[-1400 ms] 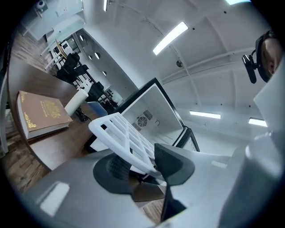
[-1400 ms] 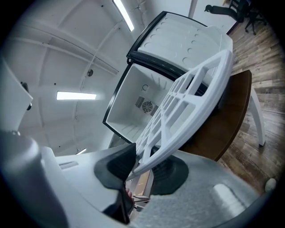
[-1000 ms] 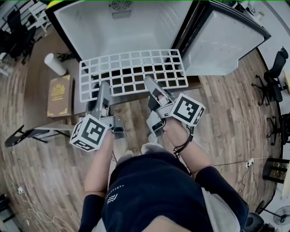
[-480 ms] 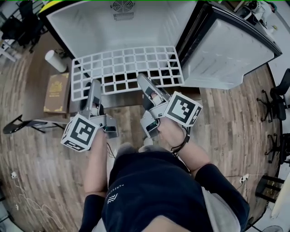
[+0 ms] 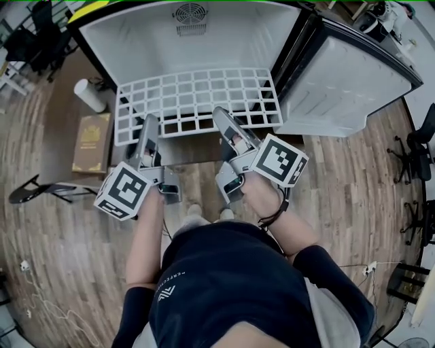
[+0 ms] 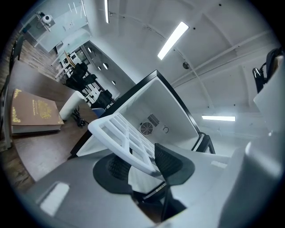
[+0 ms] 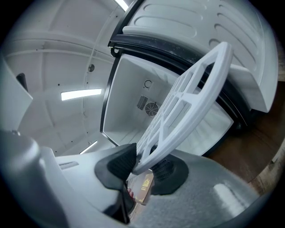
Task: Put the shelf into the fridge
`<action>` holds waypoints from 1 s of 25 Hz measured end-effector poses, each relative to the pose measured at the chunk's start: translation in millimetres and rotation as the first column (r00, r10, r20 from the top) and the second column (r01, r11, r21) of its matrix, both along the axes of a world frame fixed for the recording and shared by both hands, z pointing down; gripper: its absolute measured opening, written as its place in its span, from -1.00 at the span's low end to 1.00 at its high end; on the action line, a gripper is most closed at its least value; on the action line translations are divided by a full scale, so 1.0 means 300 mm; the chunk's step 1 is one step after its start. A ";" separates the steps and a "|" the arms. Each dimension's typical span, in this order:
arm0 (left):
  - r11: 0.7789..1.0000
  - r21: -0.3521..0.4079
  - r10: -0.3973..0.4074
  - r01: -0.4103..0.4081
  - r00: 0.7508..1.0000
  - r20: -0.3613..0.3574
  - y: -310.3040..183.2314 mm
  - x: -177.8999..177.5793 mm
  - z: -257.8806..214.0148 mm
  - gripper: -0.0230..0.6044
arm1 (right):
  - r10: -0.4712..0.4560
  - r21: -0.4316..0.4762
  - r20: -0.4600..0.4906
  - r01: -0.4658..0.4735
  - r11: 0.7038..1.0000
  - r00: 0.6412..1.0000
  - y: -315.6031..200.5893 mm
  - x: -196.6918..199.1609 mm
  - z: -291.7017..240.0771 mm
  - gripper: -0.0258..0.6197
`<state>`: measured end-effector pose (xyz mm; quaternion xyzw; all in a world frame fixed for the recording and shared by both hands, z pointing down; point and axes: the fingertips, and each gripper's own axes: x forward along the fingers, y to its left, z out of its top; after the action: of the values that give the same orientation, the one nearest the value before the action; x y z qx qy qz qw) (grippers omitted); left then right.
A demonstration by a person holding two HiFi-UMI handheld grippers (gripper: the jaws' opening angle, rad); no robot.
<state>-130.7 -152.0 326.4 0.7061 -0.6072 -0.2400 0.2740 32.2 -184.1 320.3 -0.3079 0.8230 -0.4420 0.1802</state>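
The white grid shelf (image 5: 197,102) is held level in front of the open fridge (image 5: 183,37), its far edge at the mouth of the white compartment. My left gripper (image 5: 147,130) is shut on the shelf's near edge at the left. My right gripper (image 5: 225,123) is shut on the near edge further right. In the left gripper view the shelf (image 6: 121,133) runs out from between the dark pads of the gripper (image 6: 142,165) toward the fridge (image 6: 153,109). In the right gripper view the shelf (image 7: 189,104) rises tilted from the gripper (image 7: 141,168).
The fridge door (image 5: 346,75) stands swung open at the right. A brown book (image 5: 92,143) and a white cylinder (image 5: 90,95) lie on a dark table at the left. The fridge's back wall has a round fan grille (image 5: 189,13). Wooden floor lies below.
The shelf and both grippers have moved a little forward toward the fridge opening. Both grips stay the same.
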 end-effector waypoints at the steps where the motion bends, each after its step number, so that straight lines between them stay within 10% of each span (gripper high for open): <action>1: 1.000 0.008 0.011 -0.011 1.000 -0.024 -0.009 0.004 0.002 -0.40 | 0.005 0.001 0.000 -0.005 1.000 1.000 -0.005 -0.001 -0.001 -0.64; 25: 0.998 -0.019 0.053 -0.054 0.997 -0.049 -0.115 -0.030 -0.004 -0.42 | 0.026 -0.041 0.024 -0.025 0.999 0.999 -0.090 -0.032 -0.002 -0.66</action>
<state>-139.6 -186.4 325.2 0.7132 -0.5838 -0.2434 0.3022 22.7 -211.1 319.7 -0.3166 0.8076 -0.4600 0.1897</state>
